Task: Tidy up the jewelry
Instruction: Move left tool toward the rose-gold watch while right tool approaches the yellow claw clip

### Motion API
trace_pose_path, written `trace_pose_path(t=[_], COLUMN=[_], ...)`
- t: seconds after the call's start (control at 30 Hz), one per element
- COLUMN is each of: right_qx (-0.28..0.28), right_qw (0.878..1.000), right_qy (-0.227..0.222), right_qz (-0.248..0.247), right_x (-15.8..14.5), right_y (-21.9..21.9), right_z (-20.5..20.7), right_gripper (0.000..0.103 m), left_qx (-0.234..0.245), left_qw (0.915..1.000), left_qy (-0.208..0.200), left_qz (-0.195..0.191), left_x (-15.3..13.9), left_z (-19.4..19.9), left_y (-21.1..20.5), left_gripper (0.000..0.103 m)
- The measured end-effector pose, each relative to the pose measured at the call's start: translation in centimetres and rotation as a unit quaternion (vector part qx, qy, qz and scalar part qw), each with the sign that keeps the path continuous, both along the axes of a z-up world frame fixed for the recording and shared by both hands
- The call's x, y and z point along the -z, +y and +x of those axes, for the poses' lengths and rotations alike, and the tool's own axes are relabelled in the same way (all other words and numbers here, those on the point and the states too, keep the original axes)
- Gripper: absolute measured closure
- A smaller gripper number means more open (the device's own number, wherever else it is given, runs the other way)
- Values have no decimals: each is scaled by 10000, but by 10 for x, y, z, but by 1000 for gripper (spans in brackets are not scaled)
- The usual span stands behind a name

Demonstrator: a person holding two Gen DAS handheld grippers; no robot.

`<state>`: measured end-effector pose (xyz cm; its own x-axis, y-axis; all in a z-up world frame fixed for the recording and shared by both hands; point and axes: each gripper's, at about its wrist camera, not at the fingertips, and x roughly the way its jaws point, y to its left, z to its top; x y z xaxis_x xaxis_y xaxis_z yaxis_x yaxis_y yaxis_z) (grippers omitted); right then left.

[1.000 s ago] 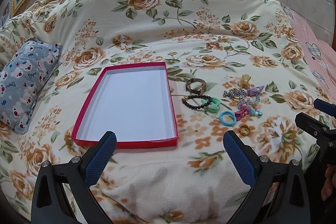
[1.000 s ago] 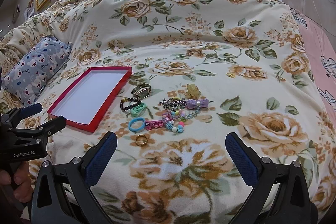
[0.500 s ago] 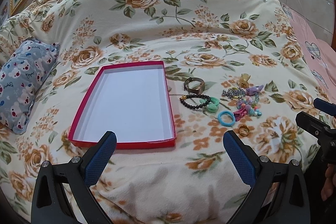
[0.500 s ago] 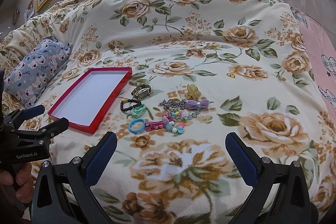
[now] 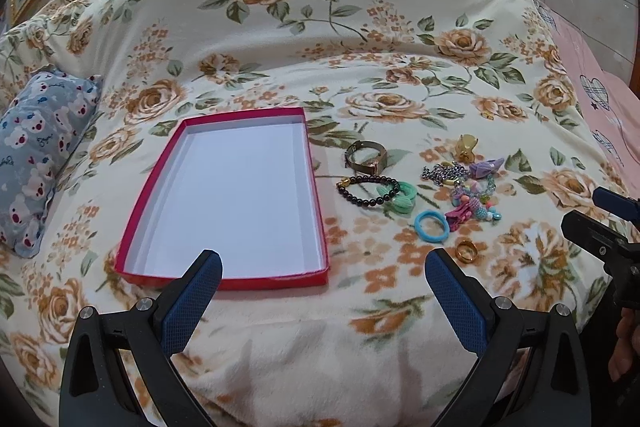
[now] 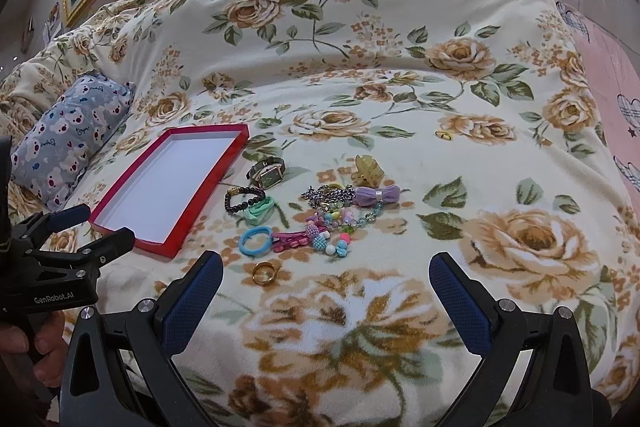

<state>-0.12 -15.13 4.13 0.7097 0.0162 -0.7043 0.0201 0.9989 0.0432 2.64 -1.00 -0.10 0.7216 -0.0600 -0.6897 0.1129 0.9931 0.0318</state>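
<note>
On the floral blanket [image 6: 360, 67] ahead of you, the jewelry lies in a loose cluster just right of the red tray [image 5: 224, 277]. Your left gripper [image 5: 322, 267] hovers spread wide and holds nothing, its left pad [image 5: 192, 301] over the tray's near rim. Your right gripper [image 6: 326, 271] is likewise released, with the gold ring [image 6: 264, 272] just beyond its left pad [image 6: 192, 301], and the blue hair tie [image 6: 255, 241], beaded bracelet [image 6: 244, 199] and watch [image 6: 269, 175] farther ahead.

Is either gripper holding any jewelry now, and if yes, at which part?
Nothing is held. The left gripper and right gripper are both open with nothing between their fingers; the gold ring lies on the blanket.
</note>
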Motion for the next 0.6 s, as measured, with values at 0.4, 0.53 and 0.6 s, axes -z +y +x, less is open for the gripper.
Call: trace_pose_path(t=[0.4,0.53,0.6], right_qx=[115,162,183], right_qw=[9996,9993,9991], right_qy=[178,238,264], right_qz=[180,254,277], right_x=[10,13,15], right_y=[-23,-32,-36], right_z=[36,52,63], right_gripper=[1,2,7], left_qx=[208,307,378], left_qw=[9996,9993,9990], left_qy=[195,232,249], left_qz=[-60,11,15], left_x=[-1,0,0], left_z=[55,78,91], left_y=[-5,-12,-15], left_gripper=[1,1,1])
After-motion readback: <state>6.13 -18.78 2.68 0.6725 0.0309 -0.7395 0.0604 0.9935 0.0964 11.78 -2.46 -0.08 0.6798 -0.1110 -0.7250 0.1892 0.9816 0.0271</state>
